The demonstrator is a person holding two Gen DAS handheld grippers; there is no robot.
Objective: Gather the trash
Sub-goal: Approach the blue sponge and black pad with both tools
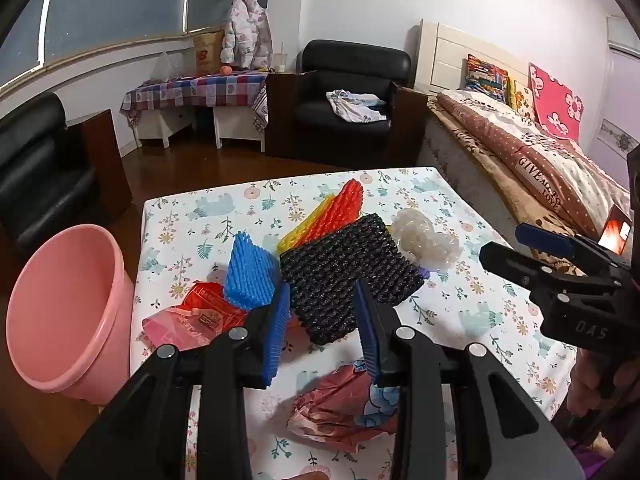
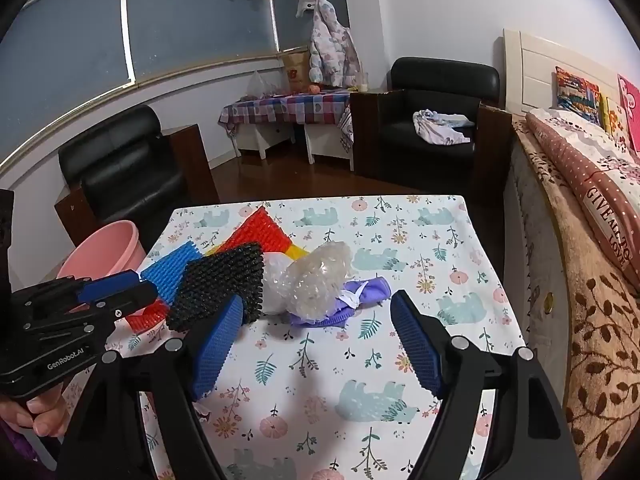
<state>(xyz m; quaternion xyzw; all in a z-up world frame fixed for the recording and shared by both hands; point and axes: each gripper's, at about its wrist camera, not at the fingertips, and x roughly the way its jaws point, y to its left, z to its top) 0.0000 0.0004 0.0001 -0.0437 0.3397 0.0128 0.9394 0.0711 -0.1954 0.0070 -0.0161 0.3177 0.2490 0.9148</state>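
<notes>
Trash lies on the floral-clothed table (image 1: 460,320): a black foam net (image 1: 348,280), a blue foam net (image 1: 250,270), red (image 1: 344,210) and yellow (image 1: 302,228) foam nets, a clear plastic wad (image 1: 424,238), a red wrapper (image 1: 192,316) and a pink crumpled bag (image 1: 340,404). My left gripper (image 1: 324,336) is open, above the near edge of the black net. My right gripper (image 2: 316,344) is open and empty, just short of the plastic wad (image 2: 316,280) and a purple cloth piece (image 2: 360,300). A pink bin (image 1: 64,312) stands left of the table.
A bed (image 1: 540,160) runs along the table's right side. Two black armchairs (image 1: 348,100) and a checked-cloth side table (image 1: 196,92) stand beyond on the wooden floor. The right gripper's body (image 1: 572,288) shows at the right of the left wrist view.
</notes>
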